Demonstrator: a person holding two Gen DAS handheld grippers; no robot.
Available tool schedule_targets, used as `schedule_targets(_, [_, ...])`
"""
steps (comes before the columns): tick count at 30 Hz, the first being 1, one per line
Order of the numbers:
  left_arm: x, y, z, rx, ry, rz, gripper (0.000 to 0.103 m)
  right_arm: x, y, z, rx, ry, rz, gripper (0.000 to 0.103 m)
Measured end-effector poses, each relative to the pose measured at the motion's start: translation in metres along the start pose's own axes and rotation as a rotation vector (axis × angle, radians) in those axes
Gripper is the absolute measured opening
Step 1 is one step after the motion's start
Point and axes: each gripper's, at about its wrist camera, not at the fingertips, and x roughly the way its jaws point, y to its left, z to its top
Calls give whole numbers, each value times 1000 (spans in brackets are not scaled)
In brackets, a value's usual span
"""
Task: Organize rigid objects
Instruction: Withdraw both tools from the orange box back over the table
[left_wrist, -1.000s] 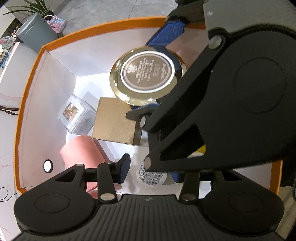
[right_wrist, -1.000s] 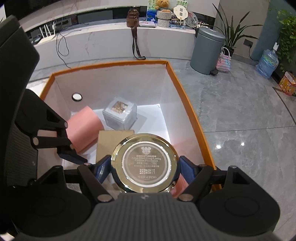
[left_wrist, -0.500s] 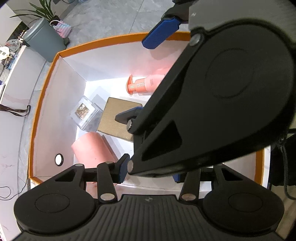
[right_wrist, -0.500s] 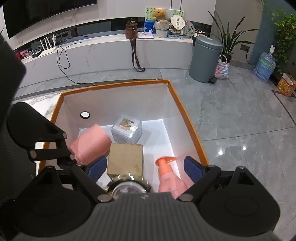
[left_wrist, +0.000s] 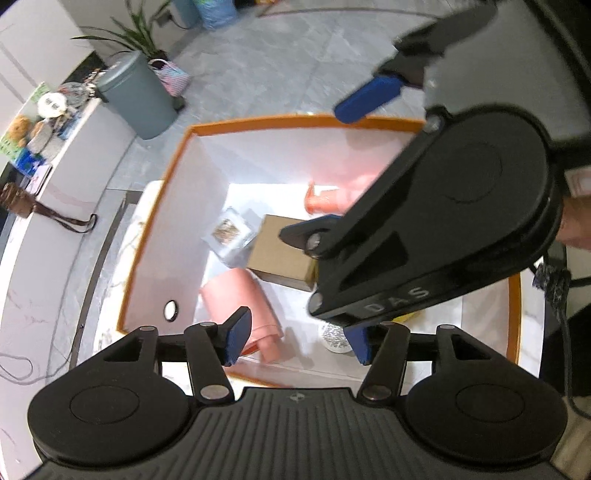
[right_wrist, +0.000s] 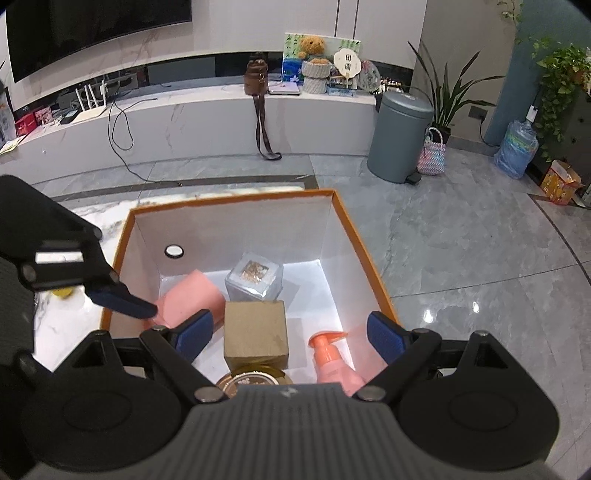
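Note:
An orange-rimmed white box (right_wrist: 354, 236) holds a pink box (right_wrist: 184, 299), a clear cube (right_wrist: 255, 277), a brown cardboard box (right_wrist: 255, 332), a pink pump bottle (right_wrist: 328, 358) and a round gold tin (right_wrist: 255, 380). My right gripper (right_wrist: 290, 338) hangs open above the tin, touching nothing. My left gripper (left_wrist: 297, 341) hovers over the box's near end above the pink box (left_wrist: 236, 295). Its jaws are opening with nothing between them. A white round labelled lid (left_wrist: 334, 336) lies below it. In the left wrist view the right gripper's body hides the tin.
The box stands on a white marble table (right_wrist: 74, 332). Grey tiled floor lies beyond, with a grey bin (right_wrist: 399, 136) and a low marble ledge (right_wrist: 221, 110) carrying a brown bag. A hand (left_wrist: 576, 221) shows at the right edge.
The right gripper opened, let the gold tin go into the box and rose clear of it. The left gripper lifted away from the box and its jaws spread wider.

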Motion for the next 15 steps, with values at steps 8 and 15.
schedule_targets(8, [-18, 14, -18, -81, -33, 47, 76, -8, 15, 5, -21, -26, -1, 89])
schedule_targets(15, [-49, 31, -48, -248, -139, 171, 90, -8, 33, 9, -43, -50, -5, 92])
